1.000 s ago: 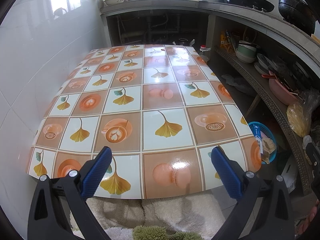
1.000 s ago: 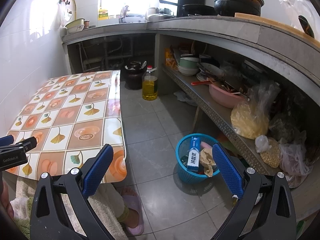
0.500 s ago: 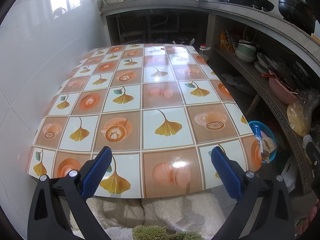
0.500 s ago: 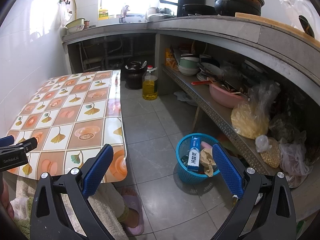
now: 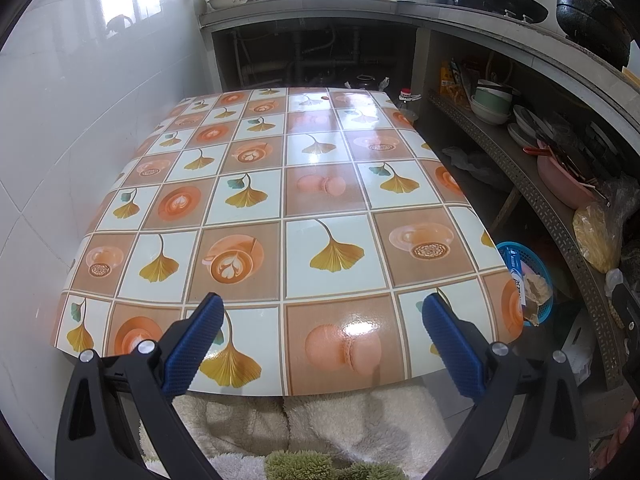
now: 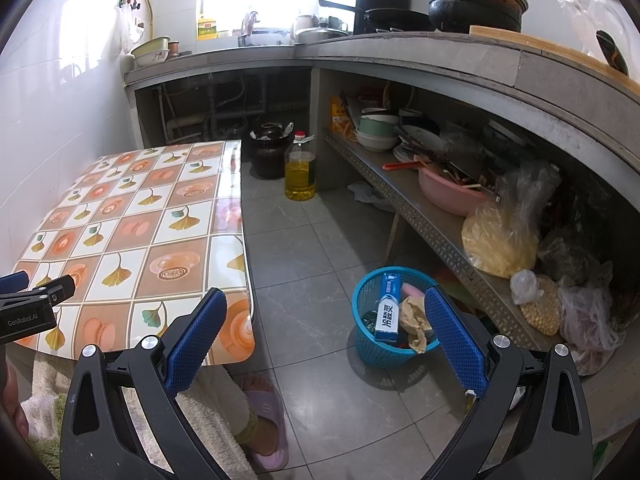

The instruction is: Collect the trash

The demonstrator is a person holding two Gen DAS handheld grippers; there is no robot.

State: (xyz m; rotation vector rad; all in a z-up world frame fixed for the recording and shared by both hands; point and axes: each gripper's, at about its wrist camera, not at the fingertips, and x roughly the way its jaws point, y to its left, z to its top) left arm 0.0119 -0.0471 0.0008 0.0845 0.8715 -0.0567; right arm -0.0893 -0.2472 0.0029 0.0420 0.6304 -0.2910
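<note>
A blue plastic basket (image 6: 370, 346) stands on the grey floor tiles to the right of the table. Inside it lie a blue and white toothpaste box (image 6: 387, 312), crumpled brown paper (image 6: 414, 316) and a pink item. The same basket (image 5: 532, 276) peeks out past the table's right edge in the left wrist view. My right gripper (image 6: 322, 308) hangs open over the floor between table and basket, nothing between its blue pads. My left gripper (image 5: 322, 320) is open above the near edge of the patterned table (image 5: 280, 200), holding nothing.
A low shelf (image 6: 432, 224) on the right carries bowls, a pink basin (image 6: 452, 196) and plastic bags. An oil bottle (image 6: 300, 172) and dark pot (image 6: 270, 152) stand on the floor beyond. A person's slippered foot (image 6: 266, 416) is below the table's near corner.
</note>
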